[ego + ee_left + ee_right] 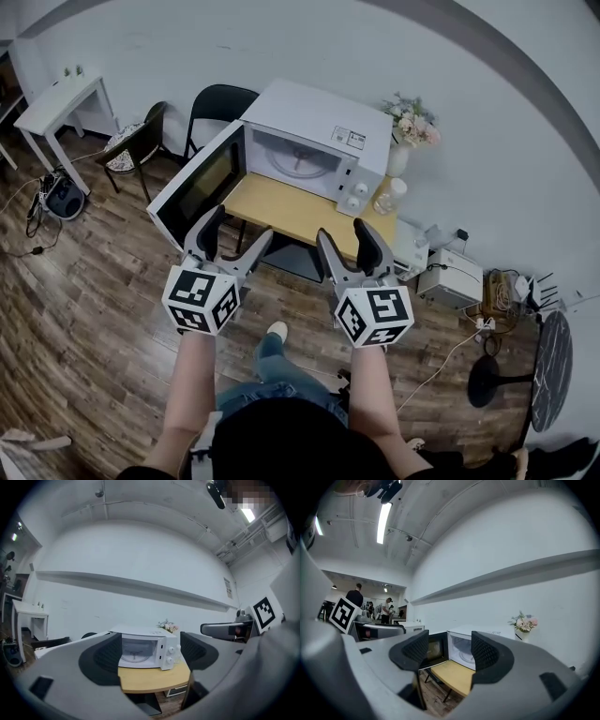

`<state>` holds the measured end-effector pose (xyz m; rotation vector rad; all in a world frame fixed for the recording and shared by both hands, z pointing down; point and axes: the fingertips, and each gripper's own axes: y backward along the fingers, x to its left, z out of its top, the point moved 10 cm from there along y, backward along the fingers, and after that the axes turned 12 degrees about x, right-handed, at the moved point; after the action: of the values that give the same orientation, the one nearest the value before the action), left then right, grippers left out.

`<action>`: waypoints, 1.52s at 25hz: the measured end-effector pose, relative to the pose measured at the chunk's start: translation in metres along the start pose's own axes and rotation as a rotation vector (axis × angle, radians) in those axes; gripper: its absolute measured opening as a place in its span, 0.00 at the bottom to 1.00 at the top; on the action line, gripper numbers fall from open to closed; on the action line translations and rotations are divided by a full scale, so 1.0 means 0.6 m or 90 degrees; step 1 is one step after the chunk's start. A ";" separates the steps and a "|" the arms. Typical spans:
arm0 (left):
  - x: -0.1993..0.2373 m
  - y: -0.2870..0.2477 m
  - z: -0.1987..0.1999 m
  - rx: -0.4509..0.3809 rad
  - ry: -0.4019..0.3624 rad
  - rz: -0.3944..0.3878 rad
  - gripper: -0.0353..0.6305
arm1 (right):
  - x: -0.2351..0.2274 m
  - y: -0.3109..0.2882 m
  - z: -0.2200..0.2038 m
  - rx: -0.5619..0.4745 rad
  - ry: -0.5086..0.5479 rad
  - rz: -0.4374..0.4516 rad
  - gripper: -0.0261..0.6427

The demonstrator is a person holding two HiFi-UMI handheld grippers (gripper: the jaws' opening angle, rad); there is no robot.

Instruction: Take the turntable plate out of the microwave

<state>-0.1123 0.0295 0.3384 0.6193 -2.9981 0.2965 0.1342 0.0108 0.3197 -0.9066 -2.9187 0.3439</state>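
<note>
Approach step: the left tool (240, 225) and right tool (344, 230) hang wide and empty, short of the wooden tabletop (281, 211). The turntable plate (298, 159) sits inside the microwave (323, 117), door (197, 183) swung open. Next, I'd say, reach in level and grip its rim. Wood floor (94, 300), white walls (450, 84).

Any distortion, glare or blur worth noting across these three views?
Head view: heavy fisheye bows the wall; light is even, microwave sharp. Left gripper view: round dark vignette, microwave small but sharp. Right gripper view: same vignette; the ceiling strip light glares.
</note>
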 end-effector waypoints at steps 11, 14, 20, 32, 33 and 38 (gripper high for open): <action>0.097 -0.187 0.036 0.030 0.022 -0.038 0.62 | -0.092 -0.185 0.018 0.028 -0.042 0.004 0.46; 0.113 -0.237 0.033 0.051 0.027 -0.051 0.62 | -0.116 -0.229 0.015 0.045 -0.049 0.007 0.46; 0.142 -0.302 0.018 0.080 0.040 -0.068 0.62 | -0.140 -0.299 0.008 0.076 -0.055 0.015 0.46; 0.190 -0.379 -0.017 0.138 0.083 -0.120 0.62 | -0.151 -0.363 -0.044 0.126 -0.183 -0.006 0.46; 0.194 -0.386 -0.020 0.146 0.079 -0.120 0.62 | -0.152 -0.369 -0.052 0.129 -0.207 -0.011 0.46; 0.215 -0.415 -0.035 0.184 0.091 -0.131 0.62 | -0.157 -0.400 -0.094 0.139 -0.339 -0.040 0.46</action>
<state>-0.1310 -0.2404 0.4155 0.8806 -2.7470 0.7324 0.0867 -0.2240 0.4302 -0.7856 -3.2633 1.0184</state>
